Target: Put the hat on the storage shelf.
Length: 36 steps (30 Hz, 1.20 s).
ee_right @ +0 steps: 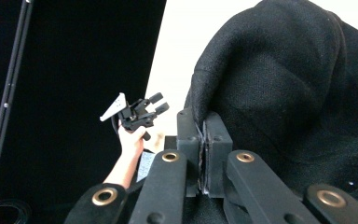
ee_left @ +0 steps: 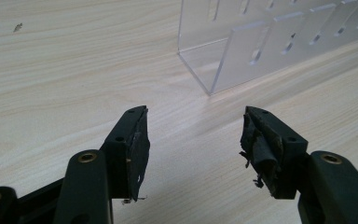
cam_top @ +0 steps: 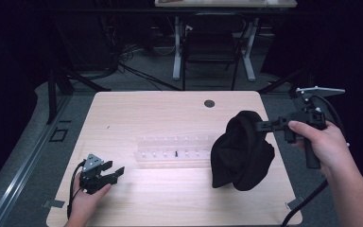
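A black knitted cap [cam_top: 242, 151] hangs over the right side of the wooden table [cam_top: 170, 113]. My right gripper [cam_top: 260, 125] is shut on a fold at the cap's top edge. In the right gripper view the jaws [ee_right: 204, 135] pinch that black fabric [ee_right: 279, 84] tightly between them. Whether the cap's lower end touches the table I cannot tell. My left gripper [cam_top: 114, 171] rests low at the front left, open, with nothing between its pads [ee_left: 193, 140]. It points toward a clear acrylic rack [ee_left: 261, 46].
The clear slotted rack [cam_top: 175, 150] lies across the table's middle, with a small dark piece [cam_top: 176, 153] on it. A round cable hole [cam_top: 209, 103] sits near the far edge. A chair [cam_top: 212, 42] and desk legs stand beyond the table.
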Each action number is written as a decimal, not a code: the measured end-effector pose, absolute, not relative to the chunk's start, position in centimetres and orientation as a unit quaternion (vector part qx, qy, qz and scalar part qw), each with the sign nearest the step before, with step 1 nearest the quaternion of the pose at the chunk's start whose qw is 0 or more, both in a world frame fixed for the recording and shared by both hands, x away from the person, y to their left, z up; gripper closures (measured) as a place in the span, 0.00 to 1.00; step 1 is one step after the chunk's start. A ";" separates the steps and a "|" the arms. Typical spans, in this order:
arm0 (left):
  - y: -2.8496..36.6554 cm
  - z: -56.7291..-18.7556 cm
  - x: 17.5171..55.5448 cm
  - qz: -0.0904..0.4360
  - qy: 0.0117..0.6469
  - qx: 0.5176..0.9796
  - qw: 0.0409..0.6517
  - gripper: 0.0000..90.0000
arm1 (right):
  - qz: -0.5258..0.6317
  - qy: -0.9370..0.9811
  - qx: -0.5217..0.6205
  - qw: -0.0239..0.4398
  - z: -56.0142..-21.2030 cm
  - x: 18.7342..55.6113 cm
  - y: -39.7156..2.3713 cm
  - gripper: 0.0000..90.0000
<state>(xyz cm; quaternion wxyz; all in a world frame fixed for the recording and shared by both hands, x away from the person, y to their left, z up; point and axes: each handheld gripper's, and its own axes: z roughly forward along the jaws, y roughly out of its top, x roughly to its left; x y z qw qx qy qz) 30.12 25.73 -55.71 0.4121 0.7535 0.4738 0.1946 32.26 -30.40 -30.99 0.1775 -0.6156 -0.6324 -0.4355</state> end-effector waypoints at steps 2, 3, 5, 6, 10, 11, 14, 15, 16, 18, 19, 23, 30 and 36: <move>25.7 -55.7 30.1 0.194 0.474 0.754 0.412 0.46 | -0.437 -0.636 -0.610 0.179 -30.6 32.4 -30.3 0.98; 25.7 -55.7 30.1 0.195 0.474 0.754 0.412 0.46 | -0.436 -0.638 -0.609 0.180 -30.5 32.4 -30.3 0.98; 25.7 -55.7 30.1 0.194 0.474 0.754 0.412 0.46 | -0.437 -0.639 -0.607 0.179 -30.1 32.4 -30.2 0.98; 25.7 -55.7 30.1 0.195 0.473 0.755 0.411 0.46 | -0.440 -0.640 -0.604 0.180 -29.9 32.5 -30.1 0.98; 25.7 -55.7 30.1 0.195 0.473 0.755 0.410 0.46 | -0.443 -0.640 -0.601 0.181 -29.2 32.8 -29.8 0.98; 25.7 -55.7 30.1 0.195 0.473 0.755 0.411 0.46 | -0.445 -0.640 -0.600 0.182 -29.1 32.9 -29.8 0.98; 25.7 -55.7 30.1 0.194 0.474 0.754 0.412 0.46 | -0.448 -0.638 -0.598 0.184 -29.0 33.1 -29.8 0.98; 25.8 -55.7 30.1 0.194 0.474 0.754 0.411 0.46 | -0.449 -0.636 -0.600 0.183 -28.9 33.2 -29.7 0.98; 25.8 -55.7 30.1 0.194 0.474 0.754 0.412 0.46 | -0.451 -0.637 -0.598 0.182 -28.8 33.3 -29.7 0.98; 25.8 -55.7 30.1 0.194 0.473 0.754 0.411 0.46 | -0.455 -0.634 -0.598 0.181 -28.6 33.4 -29.6 0.98; 25.8 -55.7 30.1 0.194 0.473 0.754 0.412 0.46 | -0.456 -0.633 -0.599 0.181 -28.5 33.5 -29.6 0.98; 25.7 -55.7 30.2 0.194 0.472 0.754 0.412 0.46 | -0.457 -0.633 -0.599 0.180 -28.3 33.8 -29.4 0.98; 25.8 -55.7 30.2 0.194 0.472 0.755 0.412 0.46 | -0.458 -0.632 -0.600 0.176 -27.9 34.4 -28.9 0.98; 25.7 -55.7 30.2 0.193 0.473 0.754 0.414 0.46 | -0.465 -0.630 -0.596 0.179 -27.6 35.0 -28.5 0.98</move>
